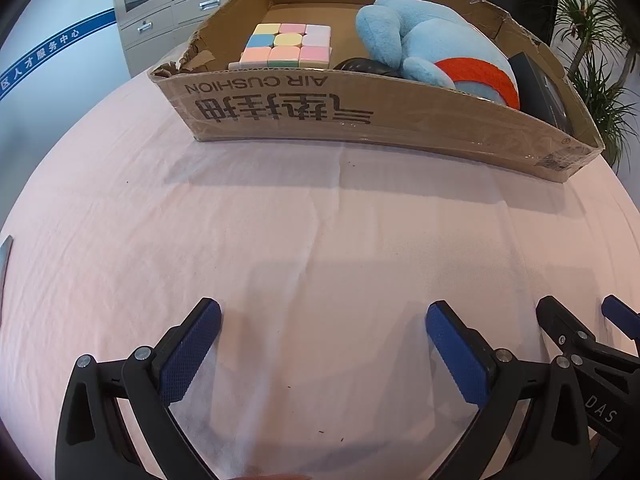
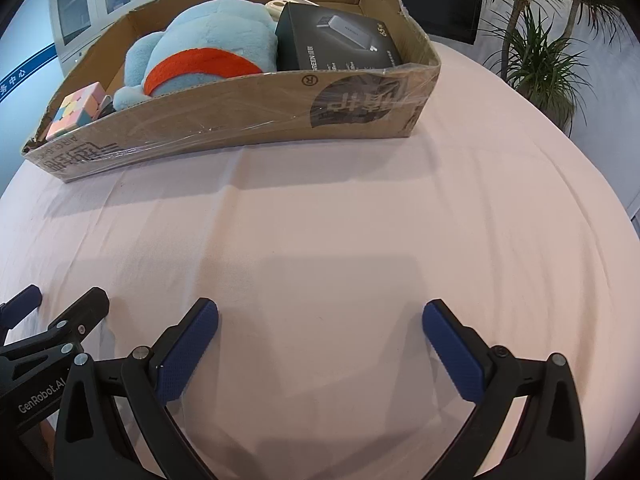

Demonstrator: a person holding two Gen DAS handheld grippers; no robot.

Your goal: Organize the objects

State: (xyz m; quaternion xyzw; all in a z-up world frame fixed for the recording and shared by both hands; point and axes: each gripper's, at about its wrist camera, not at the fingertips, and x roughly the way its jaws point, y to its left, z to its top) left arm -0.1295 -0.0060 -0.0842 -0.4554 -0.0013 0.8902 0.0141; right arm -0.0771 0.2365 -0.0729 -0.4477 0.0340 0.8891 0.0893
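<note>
With cube (image 1: 291, 45), plush (image 1: 436, 46) and black box (image 2: 336, 38) already in carton (image 1: 360, 124): both grippers (image 1: 323, 354) (image 2: 320, 352) spread wide, empty. Risk: pink cloth (image 1: 280, 220) snagging, dragging carton if swept low.

Both cameras sit low over the pink-clothed surface (image 1: 320, 220), each looking forward along its own blue-padded fingers toward the cardboard box (image 1: 360, 128) at the far side. The left wrist view faces the box's left half most nearly, with the right hand-held gripper (image 1: 576, 316) showing at its lower right edge. The right wrist view faces the box's right end, with the left hand-held gripper (image 2: 64, 300) showing at its lower left edge. The two cameras lie side by side, near each other and about equally far from the box. Both views share the box's front wall, its contents and the cloth before it.
</note>
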